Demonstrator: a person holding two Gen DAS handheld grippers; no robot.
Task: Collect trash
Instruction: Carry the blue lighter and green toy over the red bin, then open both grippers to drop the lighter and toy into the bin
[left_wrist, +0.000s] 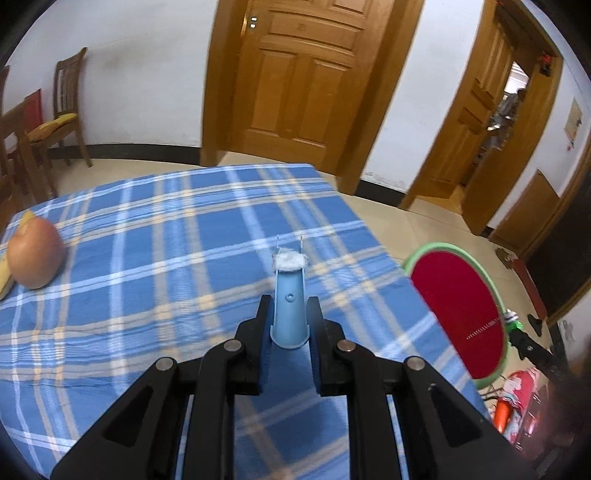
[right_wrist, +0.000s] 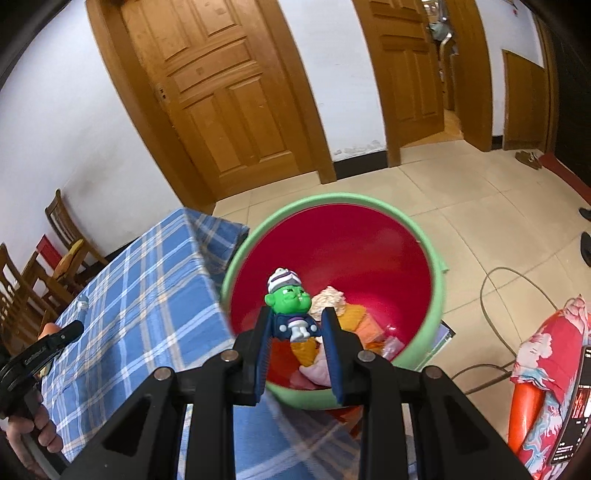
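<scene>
My left gripper (left_wrist: 290, 306) is shut on a light blue tweezer-like tool (left_wrist: 290, 310) that holds a small white wad of paper (left_wrist: 290, 260) at its tip, above the blue plaid tablecloth (left_wrist: 166, 240). My right gripper (right_wrist: 297, 321) is shut on a small green-faced toy figure (right_wrist: 291, 310) with a striped hat, held over the open red bin with a green rim (right_wrist: 369, 254). The bin holds several scraps of crumpled paper and wrappers (right_wrist: 332, 299). The bin also shows in the left wrist view (left_wrist: 458, 306), off the table's right edge.
An apple (left_wrist: 35, 254) and a yellow item (left_wrist: 5, 284) lie at the table's left. Wooden chairs (left_wrist: 62, 110) stand by the wall. Doors (left_wrist: 295, 81) are behind. A cable (right_wrist: 498, 295) and a red patterned cushion (right_wrist: 546, 369) are on the floor right.
</scene>
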